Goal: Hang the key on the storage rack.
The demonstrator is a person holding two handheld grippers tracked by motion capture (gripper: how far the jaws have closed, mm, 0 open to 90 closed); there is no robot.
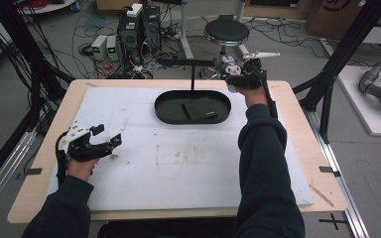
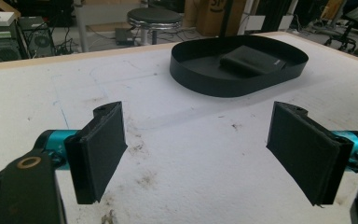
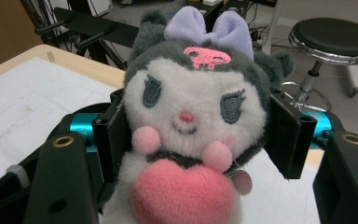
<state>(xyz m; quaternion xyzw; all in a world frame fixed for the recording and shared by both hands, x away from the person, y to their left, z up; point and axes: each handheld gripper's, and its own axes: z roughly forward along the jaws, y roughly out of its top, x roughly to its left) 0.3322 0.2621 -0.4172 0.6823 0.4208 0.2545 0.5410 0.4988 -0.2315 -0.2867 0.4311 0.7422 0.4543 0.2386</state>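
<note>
The plush toy point(image 3: 186, 126) sat pinched between the two jaws of your right claw point(image 3: 193, 135), squeezed at the sides of its head with the face, purple bow and pink heart turned toward the claw's camera; that grip at the widest soft part probably kept it from slipping while you carried it. In the high view you held it up at the far edge of the bench point(image 1: 39, 163), just beyond the right end of the black oval tray point(image 1: 164, 113), so it looked as though the tray was either where it was bound or where it came from, and I could not tell which. The toy's lower body was cut off at the bottom of the right gripper view, and from above it was only a small pale patch in the claw point(image 1: 234, 71). A flat dark object point(image 2: 251, 59) lay inside the tray; what it was stayed unclear. Your left claw point(image 2: 196, 154) hung low over the white mat point(image 2: 186, 135) at the near left, jaws spread wide with nothing between them, well apart from the tray, likely parked out of the way. A black stool point(image 1: 226, 32) stood on the floor beyond the bench.
</note>
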